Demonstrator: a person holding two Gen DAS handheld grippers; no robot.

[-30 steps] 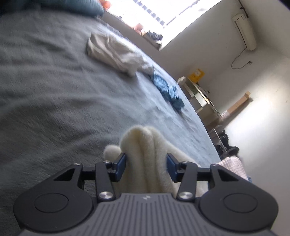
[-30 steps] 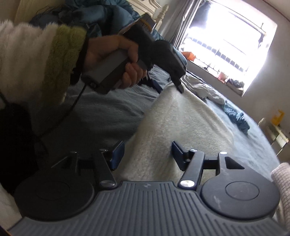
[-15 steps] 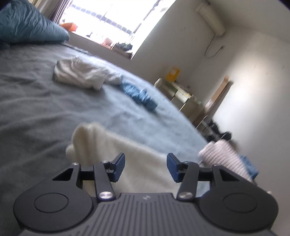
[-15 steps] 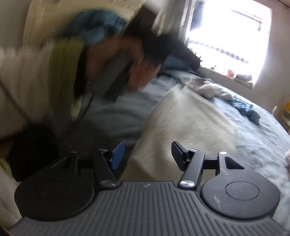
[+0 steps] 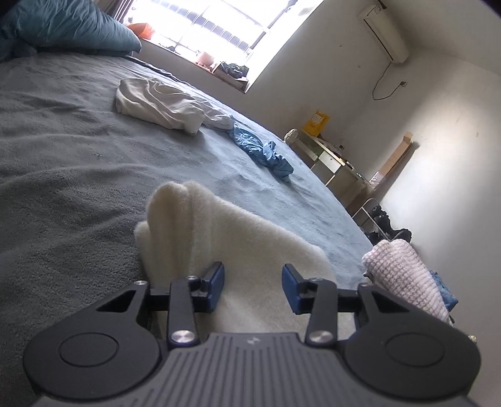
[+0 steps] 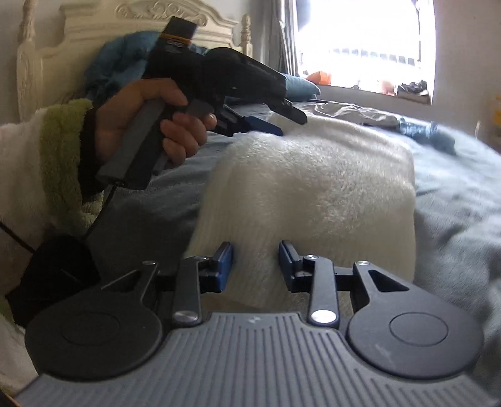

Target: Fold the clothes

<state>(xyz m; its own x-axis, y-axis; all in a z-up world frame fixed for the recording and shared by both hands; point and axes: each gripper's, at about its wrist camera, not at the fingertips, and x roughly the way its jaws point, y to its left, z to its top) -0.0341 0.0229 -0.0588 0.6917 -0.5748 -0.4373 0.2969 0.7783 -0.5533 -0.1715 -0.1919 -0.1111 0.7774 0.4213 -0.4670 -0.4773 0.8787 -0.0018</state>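
Note:
A cream fleece garment (image 5: 250, 238) lies folded on the grey-blue bed (image 5: 78, 175). My left gripper (image 5: 253, 288) sits low over one corner of it. Its jaws are closing with the fleece between the blue pads, and no pinch shows. In the right wrist view the same garment (image 6: 313, 188) spreads ahead, and a hand (image 6: 134, 125) holds the left gripper (image 6: 291, 124) at its far corner. At the near edge my right gripper (image 6: 255, 266) has its jaws closing too. Fleece fills the gap between its pads, but I see no bunching.
A crumpled white garment (image 5: 162, 106) and a blue one (image 5: 266, 153) lie farther up the bed. A pink-white knitted cloth (image 5: 407, 275) sits at the bed's right edge. Teal pillow (image 5: 69, 25) and white headboard (image 6: 94, 37) at the head. A desk (image 5: 332, 162) stands by the wall.
The fleece that stood bunched between the left pads now lies flatter. The left view has rolled and shifted. The right jaws have narrowed around the near edge.

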